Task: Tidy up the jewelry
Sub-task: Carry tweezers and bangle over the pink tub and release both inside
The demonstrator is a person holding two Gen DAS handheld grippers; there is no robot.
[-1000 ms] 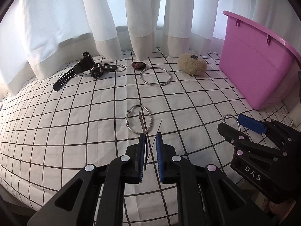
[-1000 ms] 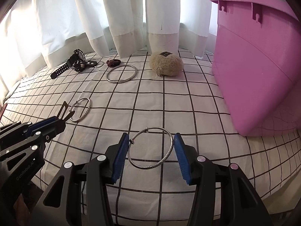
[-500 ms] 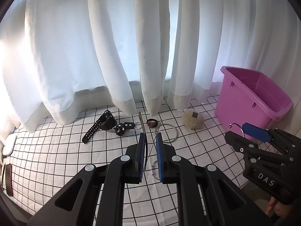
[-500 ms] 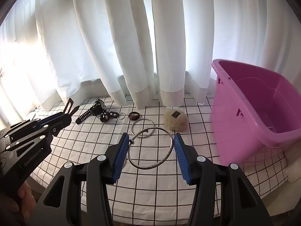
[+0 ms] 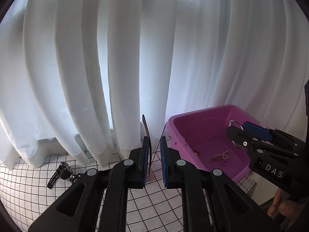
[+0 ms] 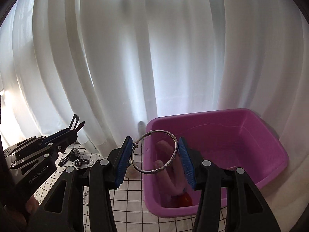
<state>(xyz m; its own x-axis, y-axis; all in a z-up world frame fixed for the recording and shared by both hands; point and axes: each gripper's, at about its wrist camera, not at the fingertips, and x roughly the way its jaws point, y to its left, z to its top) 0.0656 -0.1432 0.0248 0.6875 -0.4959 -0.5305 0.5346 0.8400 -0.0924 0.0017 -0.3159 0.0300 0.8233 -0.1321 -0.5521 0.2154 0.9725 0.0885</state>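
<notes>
both claws (image 6: 154, 155) grip bangles (image 6: 154, 152); right ring faces camera, tilted

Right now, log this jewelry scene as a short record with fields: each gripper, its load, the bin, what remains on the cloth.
left gripper: shut on a thin silver bangle, seen edge-on
right gripper: shut on a round silver bangle, held above the bin
pink plastic bin: open, holds a beaded chain and other items
checked white cloth: black wristwatch near the white curtain
</notes>
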